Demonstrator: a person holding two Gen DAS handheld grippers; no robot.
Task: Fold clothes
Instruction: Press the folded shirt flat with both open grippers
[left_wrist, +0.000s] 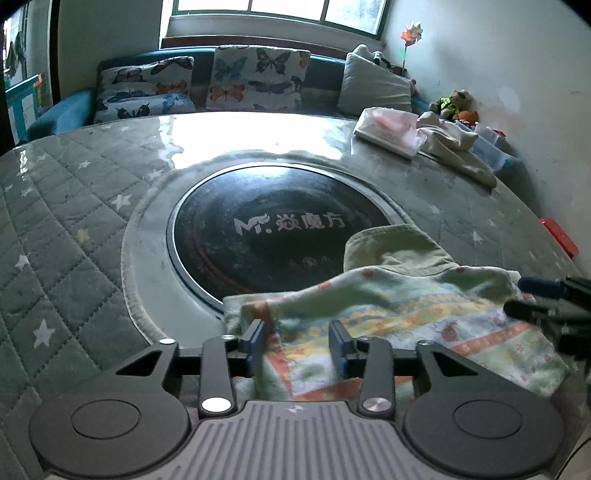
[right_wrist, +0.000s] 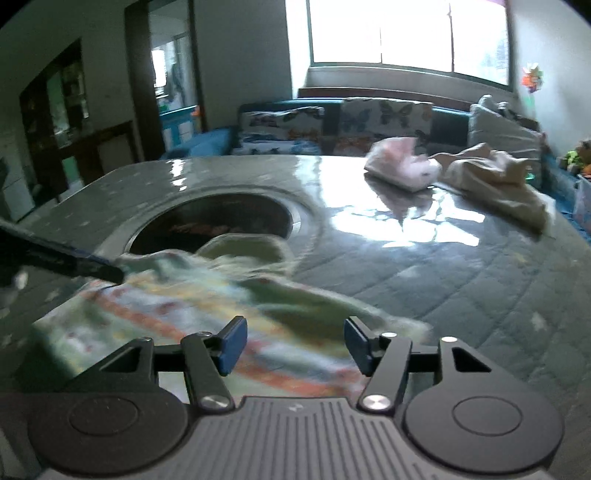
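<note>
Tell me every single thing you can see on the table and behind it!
Patterned garment: one, green, yellow and orange bands, near edge of table, partly over the black disc.
Black disc: one, white lettering, set in the table's middle.
Table: one, grey-green quilted cover with stars.
Tissue pack: one, pink and white, far right of table.
Cream cloth: one, crumpled, beside the tissue pack.
Butterfly cushions: two, on the blue sofa.
Grey pillow: one, sofa's right end.
Pinwheel: one, colourful, by the window.
Left gripper: open, over the garment.
Right gripper: open, over the garment.
</note>
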